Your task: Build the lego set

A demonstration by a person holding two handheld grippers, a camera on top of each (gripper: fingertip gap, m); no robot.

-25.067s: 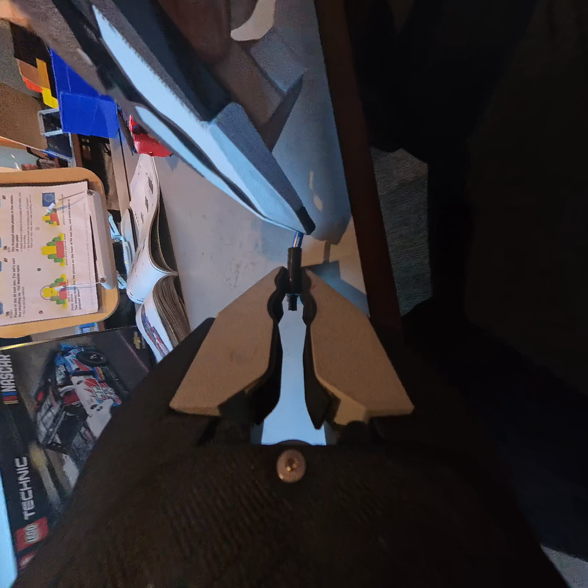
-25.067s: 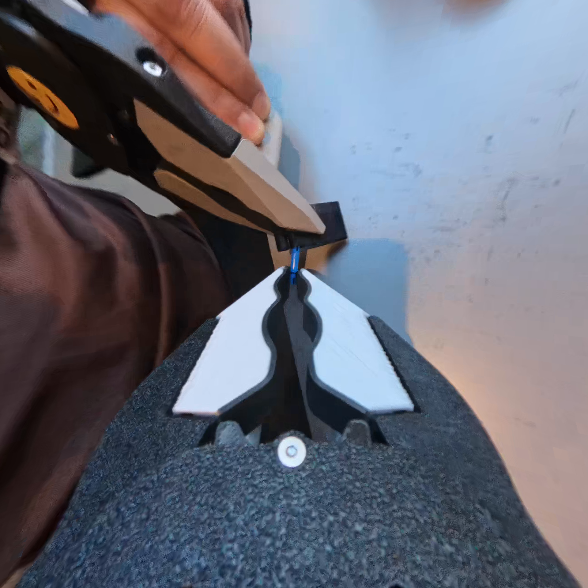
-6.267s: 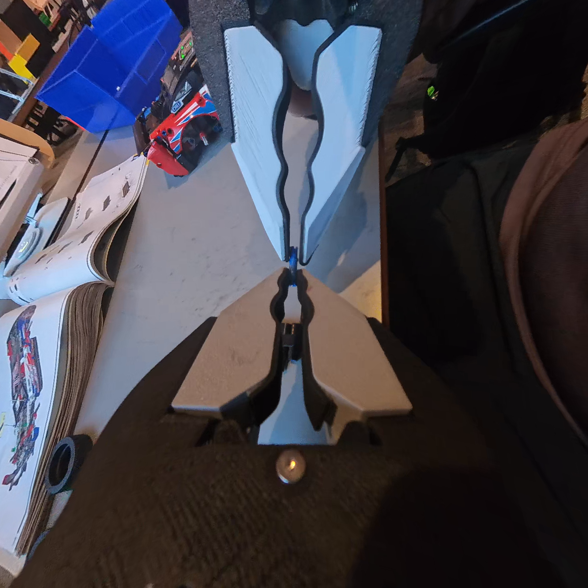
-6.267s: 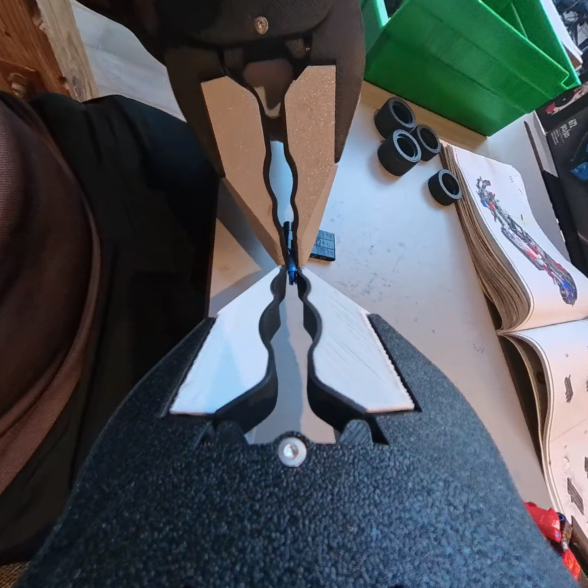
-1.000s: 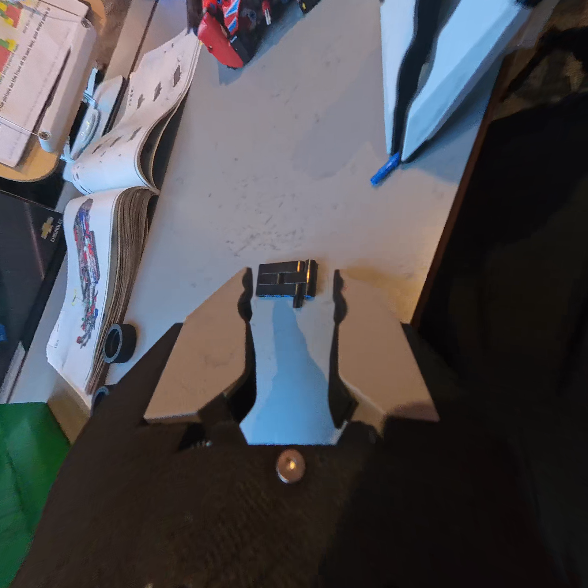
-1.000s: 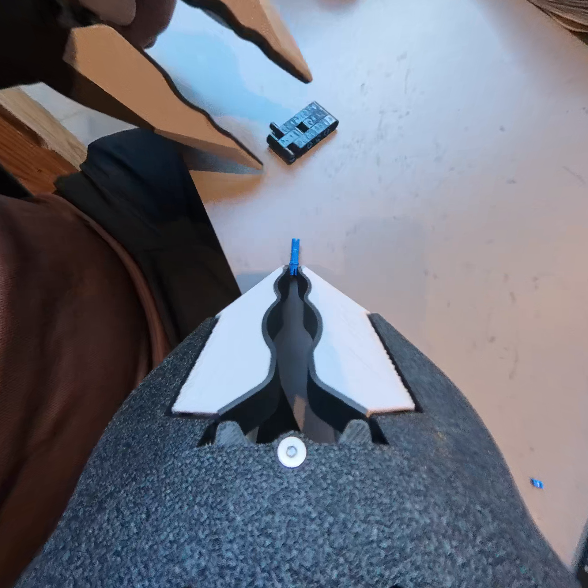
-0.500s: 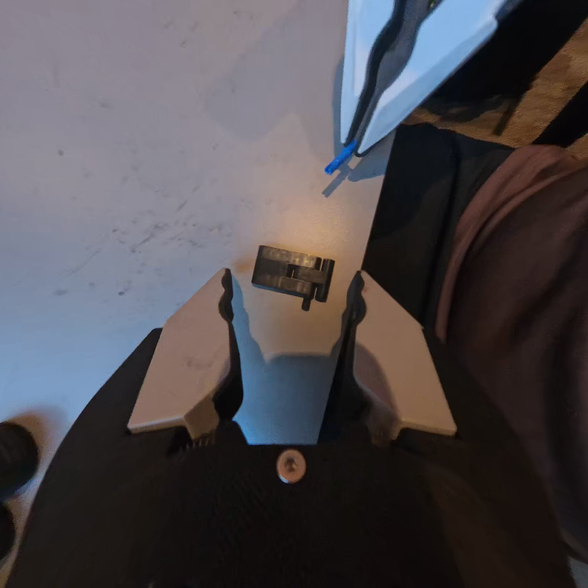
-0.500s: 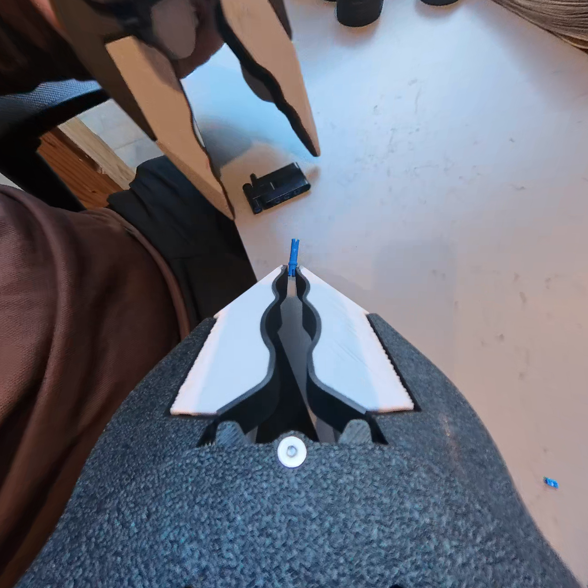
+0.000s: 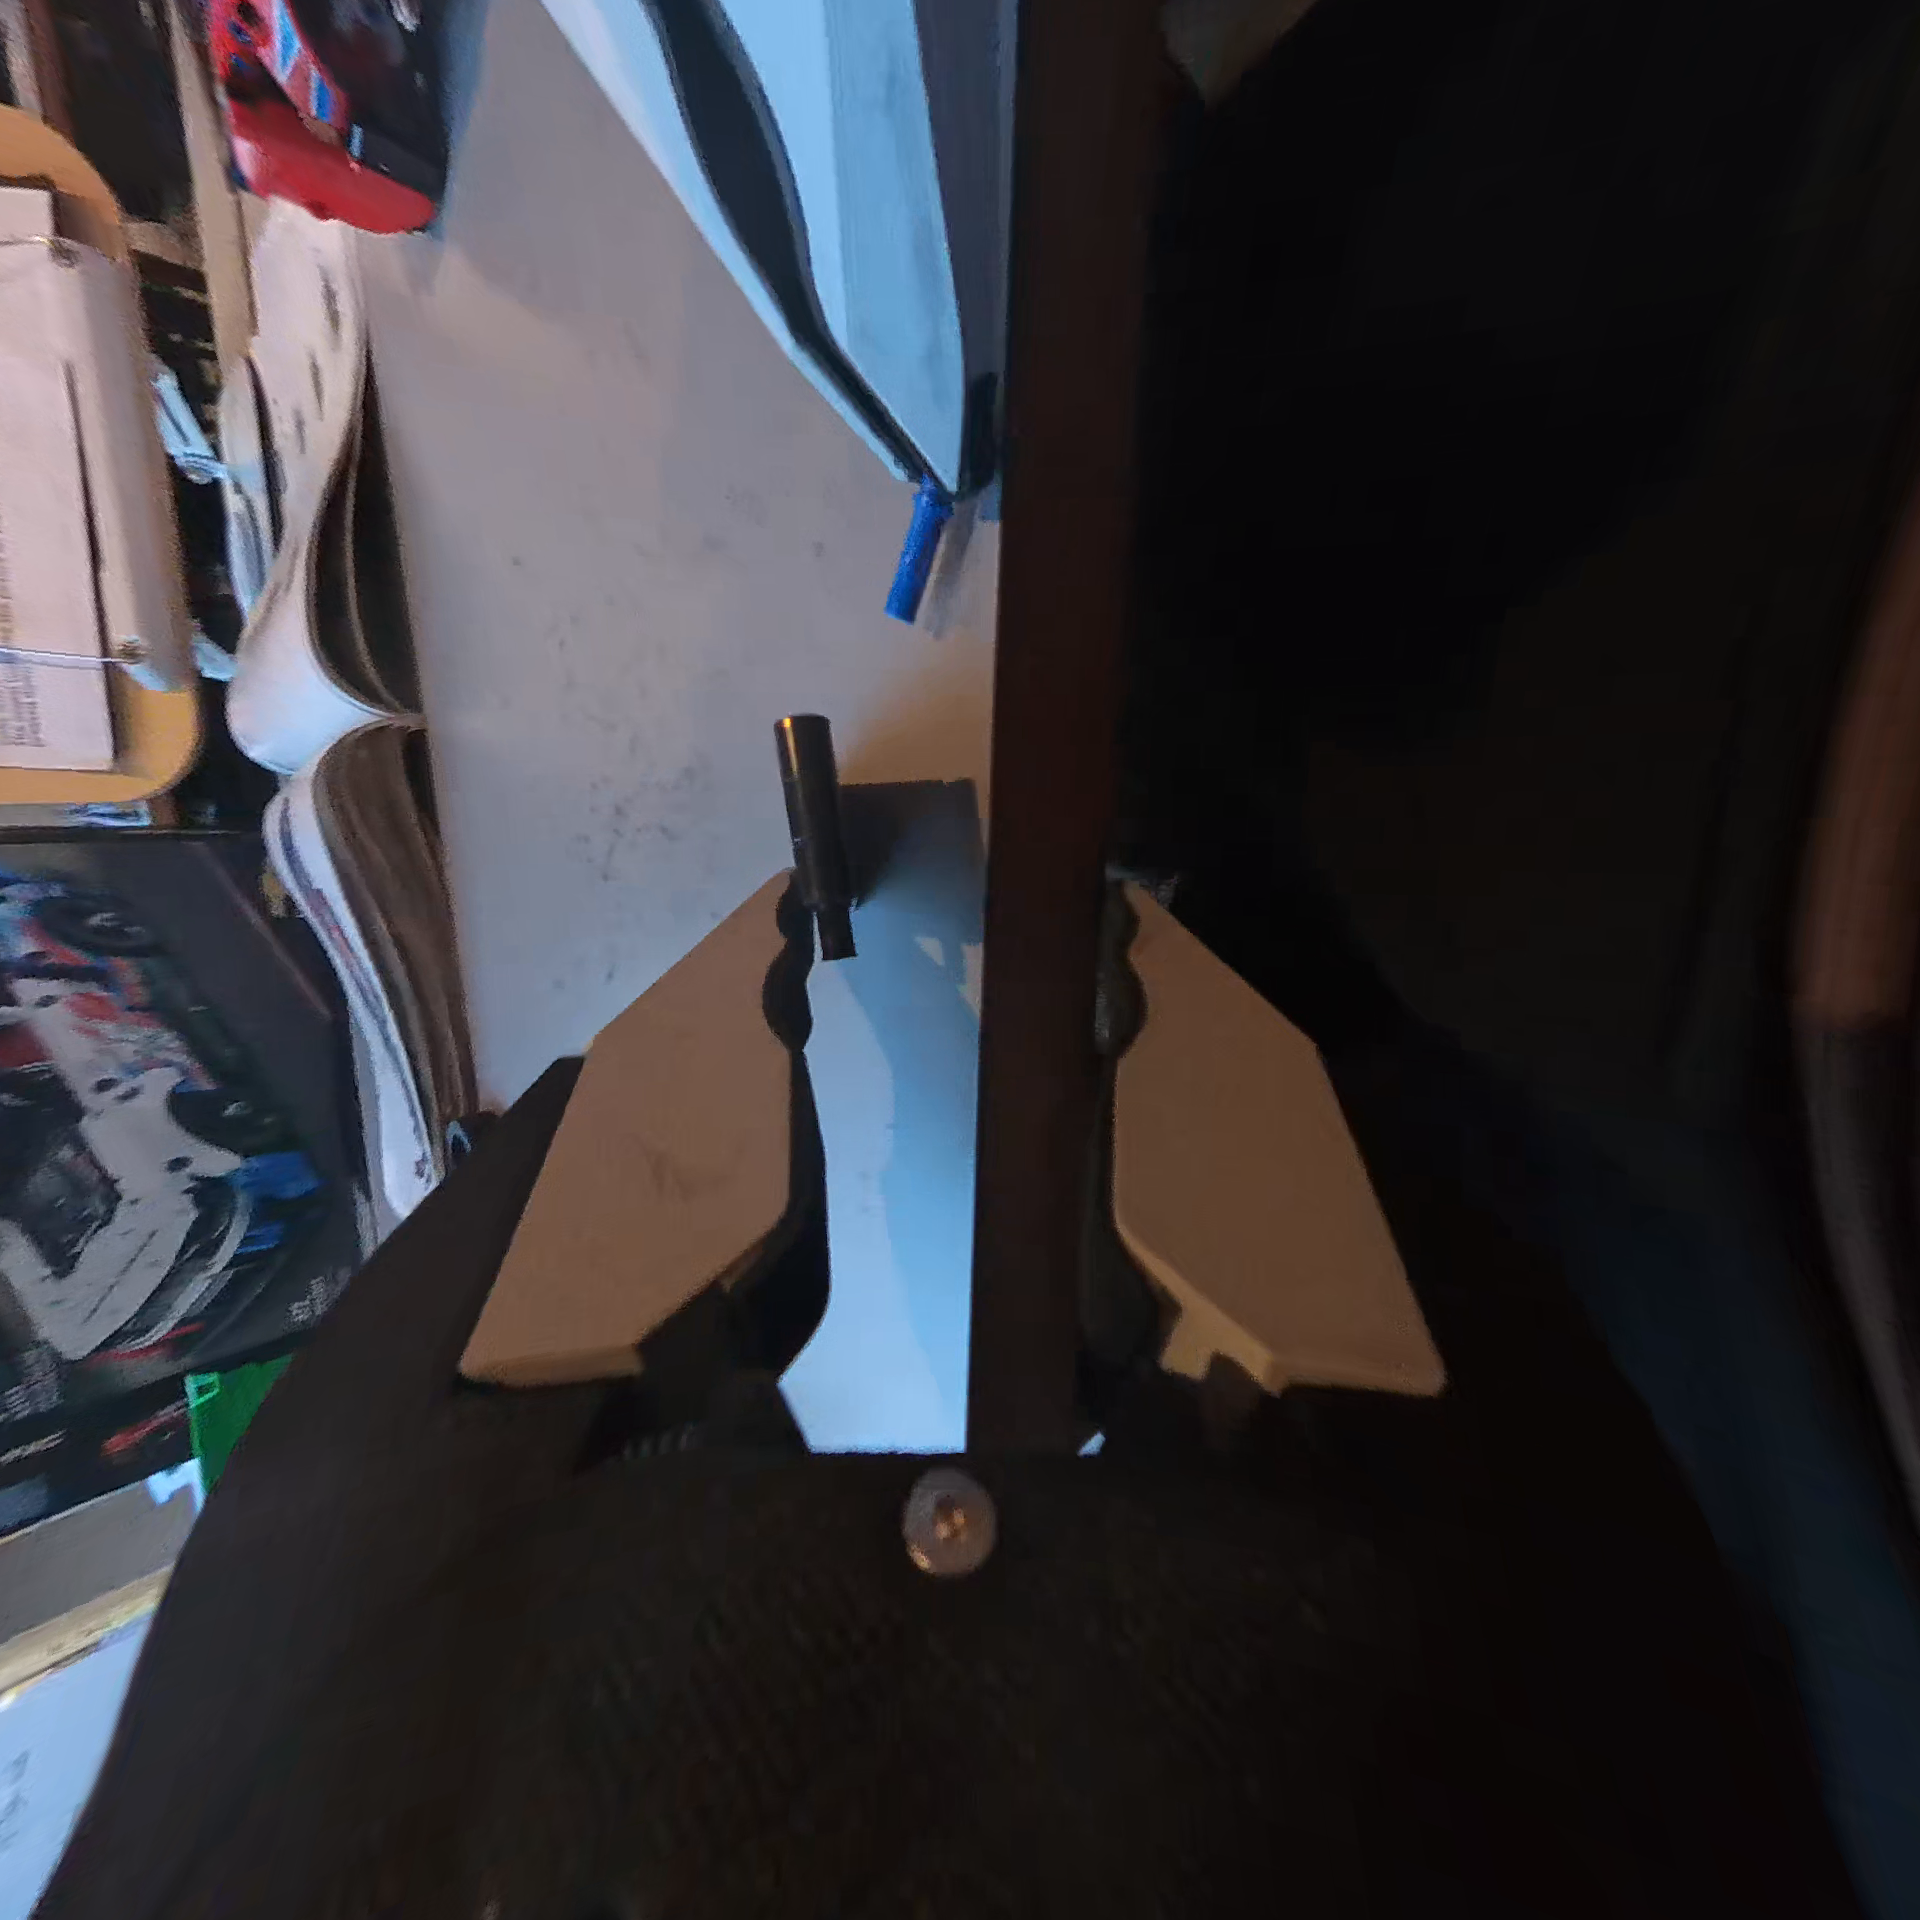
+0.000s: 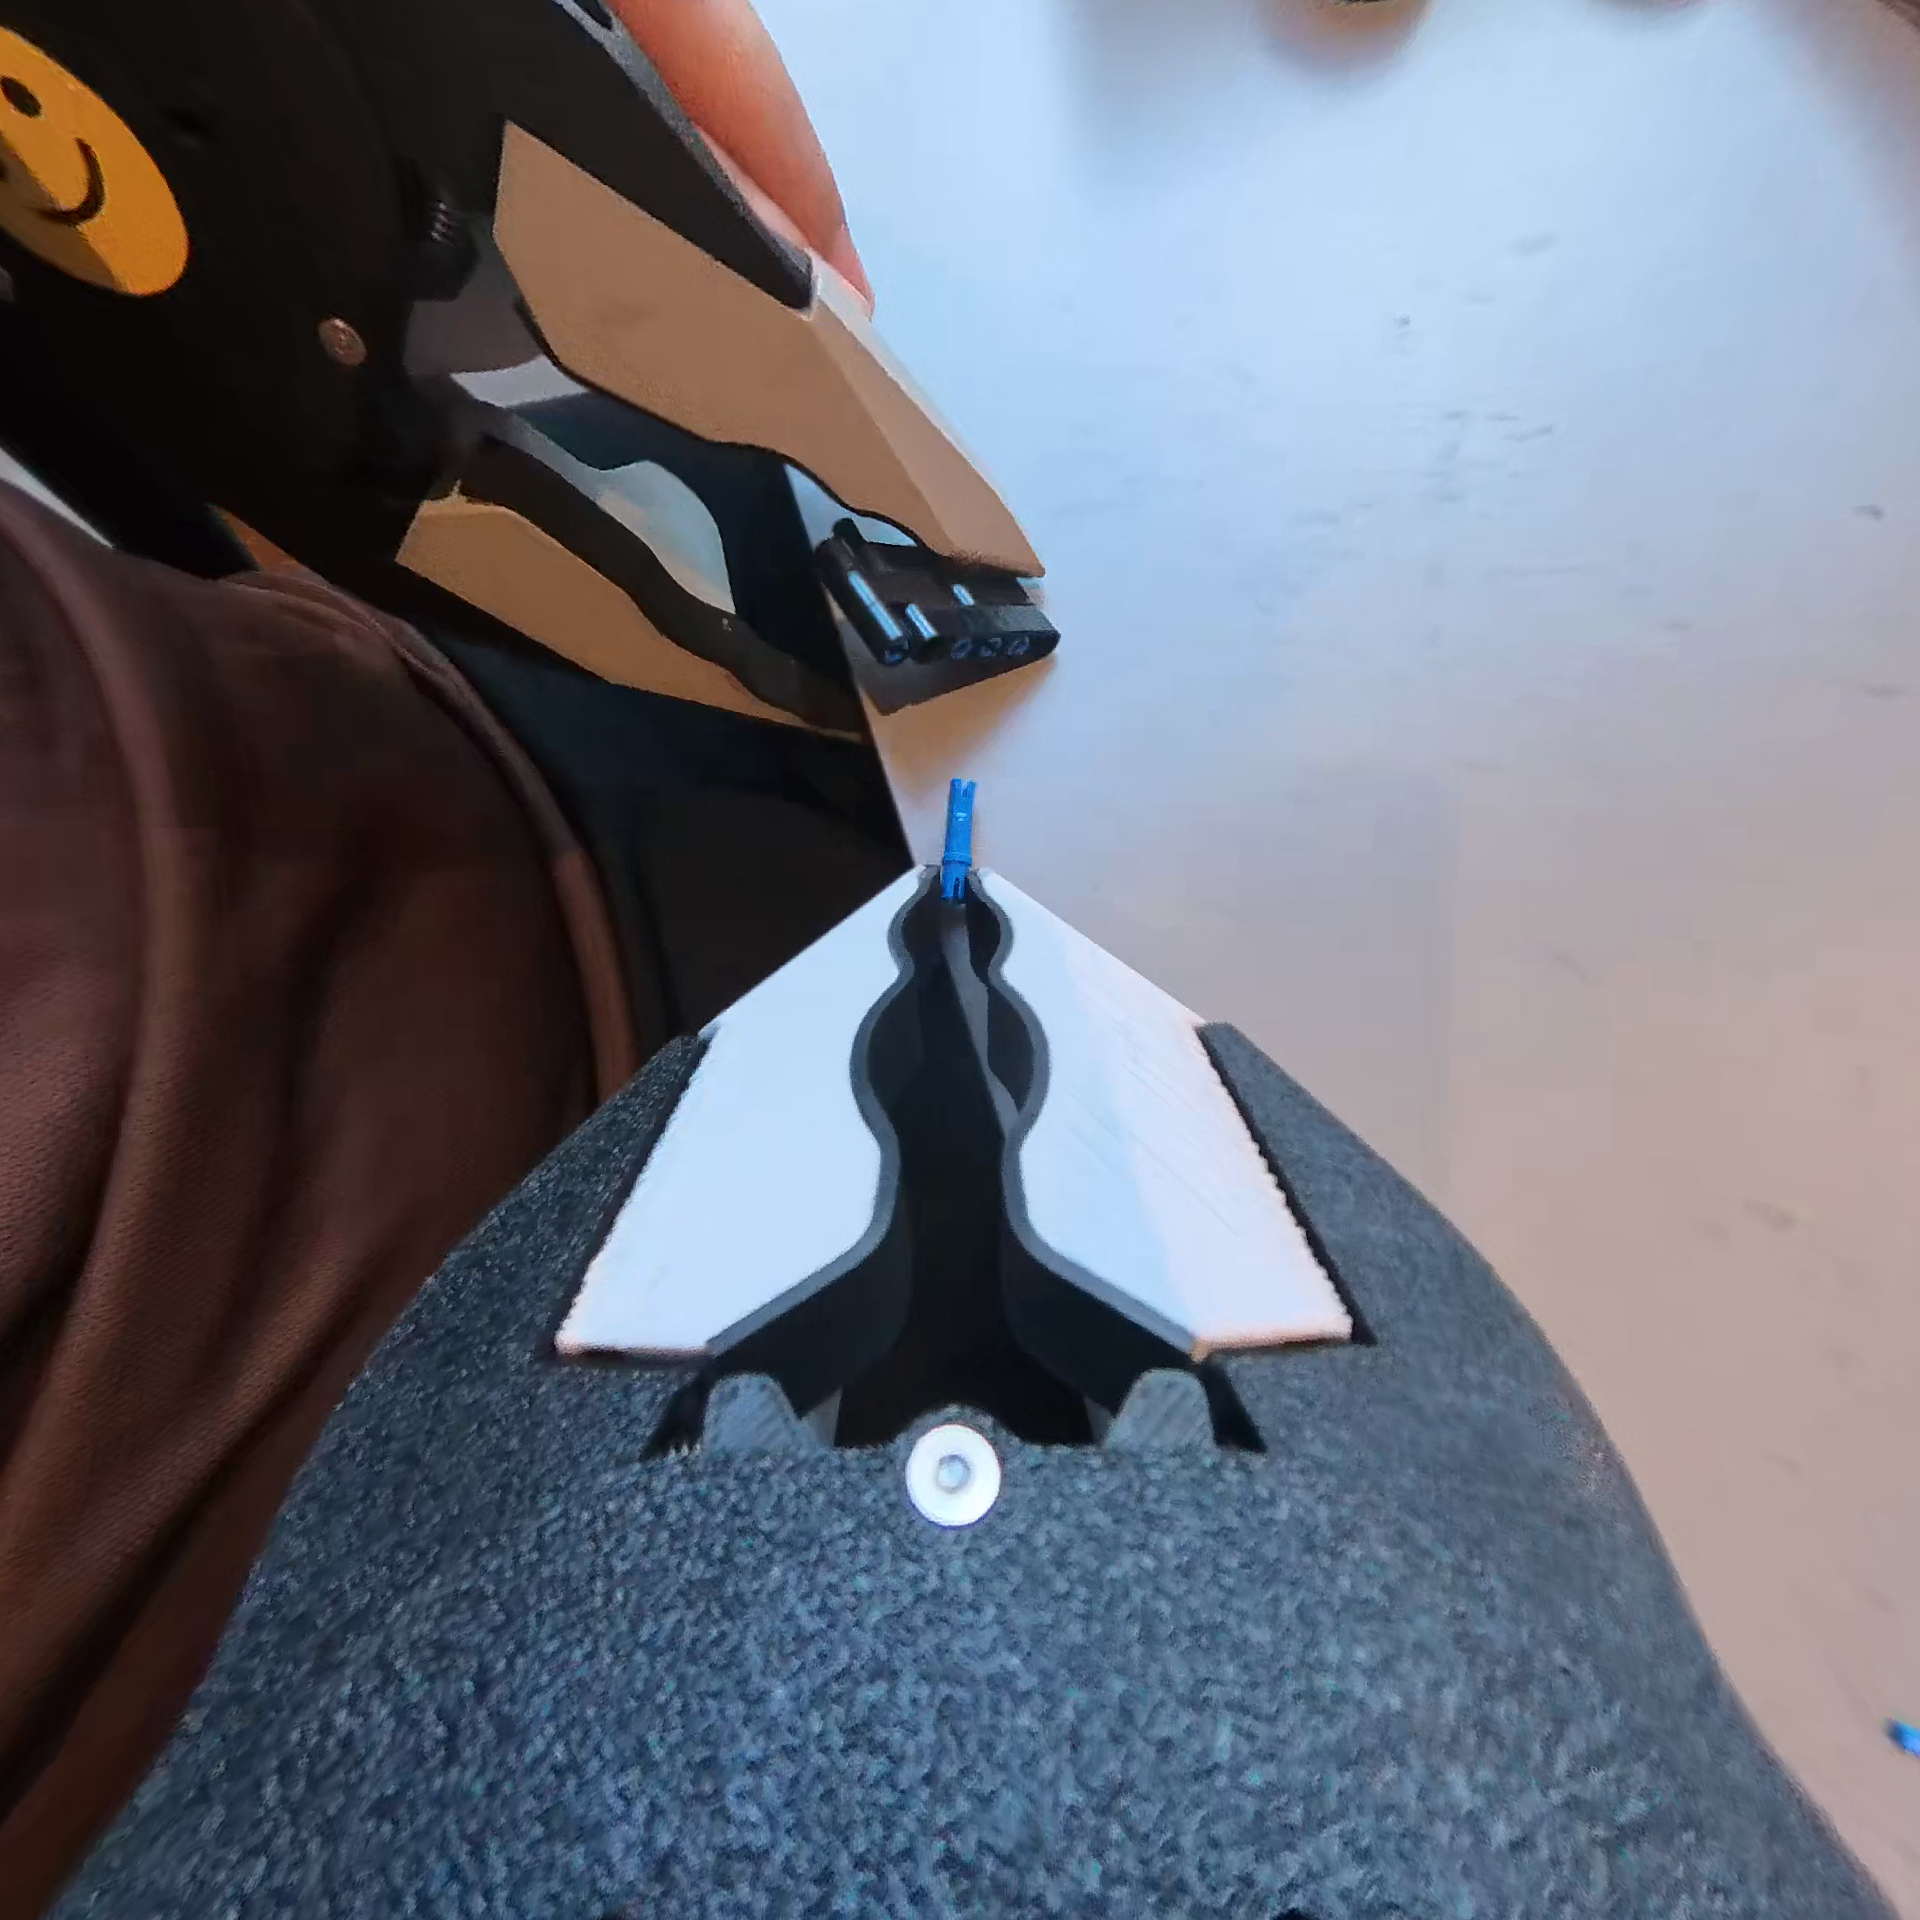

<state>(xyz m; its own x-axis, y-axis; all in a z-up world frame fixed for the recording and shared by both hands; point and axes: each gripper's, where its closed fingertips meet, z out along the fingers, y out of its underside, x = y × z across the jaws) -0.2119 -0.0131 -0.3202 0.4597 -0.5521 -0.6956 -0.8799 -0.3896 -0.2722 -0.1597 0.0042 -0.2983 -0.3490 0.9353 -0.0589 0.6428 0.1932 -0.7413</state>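
Note:
A small black Lego assembly [image 9: 816,831] lies on the white table [image 9: 623,520] close to its front edge; it also shows in the right wrist view [image 10: 951,629]. My left gripper [image 9: 953,899] is open wide and straddles the table edge. One of its fingers [image 10: 831,416] rests against the black assembly, the other sits below the edge. My right gripper [image 10: 951,878] is shut on a small blue pin [image 10: 956,826] that sticks out past its tips, a short way from the assembly. The pin also shows in the left wrist view [image 9: 914,561].
The dark wooden table edge [image 9: 1039,727] runs between my left fingers. An open instruction book [image 9: 312,623], a Lego box [image 9: 135,1091], a red car model [image 9: 312,135] and a green bin [image 9: 223,1403] lie farther off. A brown sleeve [image 10: 260,935] fills the left. A loose blue pin [image 10: 1903,1733] lies on the table. The gap from one gripper's tips to the other's is roughly 7 centimetres. Left tips and right tips are each some 25 centimetres from the red car model [image 9: 312,135].
My left gripper has rolled and come down to the table edge, so one finger now touches the black assembly. My right gripper still holds the blue pin and has come closer.

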